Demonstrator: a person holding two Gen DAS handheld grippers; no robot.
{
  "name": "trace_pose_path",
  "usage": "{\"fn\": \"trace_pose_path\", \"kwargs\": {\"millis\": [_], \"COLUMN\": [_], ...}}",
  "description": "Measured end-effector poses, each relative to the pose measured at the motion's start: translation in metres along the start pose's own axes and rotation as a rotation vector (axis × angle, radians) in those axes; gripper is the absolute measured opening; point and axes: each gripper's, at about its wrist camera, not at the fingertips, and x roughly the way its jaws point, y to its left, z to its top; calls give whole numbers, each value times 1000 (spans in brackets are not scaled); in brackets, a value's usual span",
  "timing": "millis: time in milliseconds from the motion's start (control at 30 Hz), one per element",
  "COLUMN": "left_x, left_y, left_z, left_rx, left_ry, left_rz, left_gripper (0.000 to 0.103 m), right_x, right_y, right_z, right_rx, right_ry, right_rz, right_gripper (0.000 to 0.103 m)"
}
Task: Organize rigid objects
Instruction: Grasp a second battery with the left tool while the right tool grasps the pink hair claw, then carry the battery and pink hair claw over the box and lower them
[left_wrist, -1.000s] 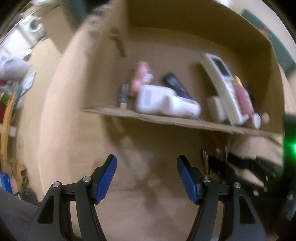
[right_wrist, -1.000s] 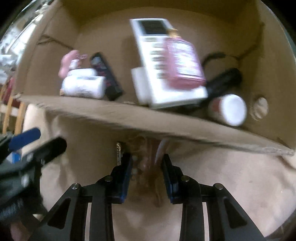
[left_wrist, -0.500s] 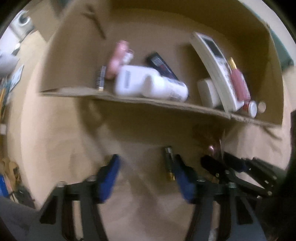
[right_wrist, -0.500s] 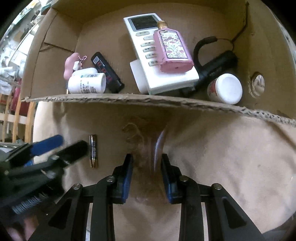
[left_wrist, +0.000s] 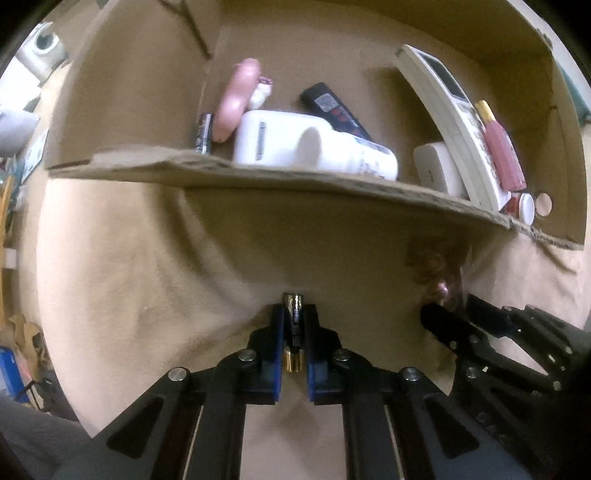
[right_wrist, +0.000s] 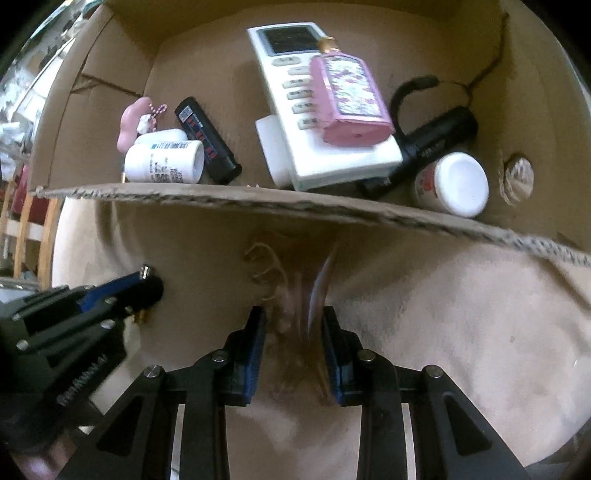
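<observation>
A black-and-gold battery (left_wrist: 293, 314) lies on the beige cloth (left_wrist: 129, 277) just in front of the cardboard box (left_wrist: 295, 181). My left gripper (left_wrist: 293, 321) points down and is shut on the battery, its blue pads pressing both sides. It also shows at the left of the right wrist view, left gripper (right_wrist: 147, 284). My right gripper (right_wrist: 293, 321) is shut on a blurred, translucent brownish thing (right_wrist: 295, 295) low over the cloth. That thing (left_wrist: 439, 269) sits right of the battery, with the right gripper (left_wrist: 447, 306) behind it.
The box (right_wrist: 258, 194) holds a white remote (right_wrist: 295, 92), a pink perfume bottle (right_wrist: 351, 103), a black torch (right_wrist: 439, 140), a white-capped jar (right_wrist: 458, 184), a white bottle (right_wrist: 162, 162), a black bar (right_wrist: 207, 140), a pink charm (right_wrist: 133, 122) and a second battery (left_wrist: 204, 133).
My left gripper came down over the battery on the cloth and its wide-open jaws closed on it. The right gripper kept its hold and barely moved.
</observation>
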Motion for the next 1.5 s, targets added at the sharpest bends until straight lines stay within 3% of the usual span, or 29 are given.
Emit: {"fn": "trace_pose_path", "kwargs": {"millis": [200, 600, 733, 867, 1200, 1333, 1500], "left_x": [-8, -51, -70, -94, -156, -176, -182], "left_y": [21, 46, 55, 61, 33, 29, 19], "left_z": [0, -12, -27, -51, -19, -4, 19], "left_rx": [-25, -60, -62, -65, -51, -19, 7], "left_ry": [-14, -109, -143, -186, -404, -470, -498], "left_rz": [14, 47, 42, 36, 57, 80, 88], "left_gripper": [9, 9, 9, 9, 9, 9, 9], "right_x": [-6, -56, -79, -103, -171, -179, -182], "right_y": [20, 22, 18, 4, -17, -23, -30], "right_z": [-7, -41, -49, -54, -46, -28, 0], "right_rx": [-69, -41, -12, 10, 31, 31, 20], "right_ry": [-38, -126, -179, -286, -539, -571, -588], "right_rz": [-25, 74, 110, 129, 100, 98, 88], "right_gripper": [31, 30, 30, 30, 30, 30, 30]}}
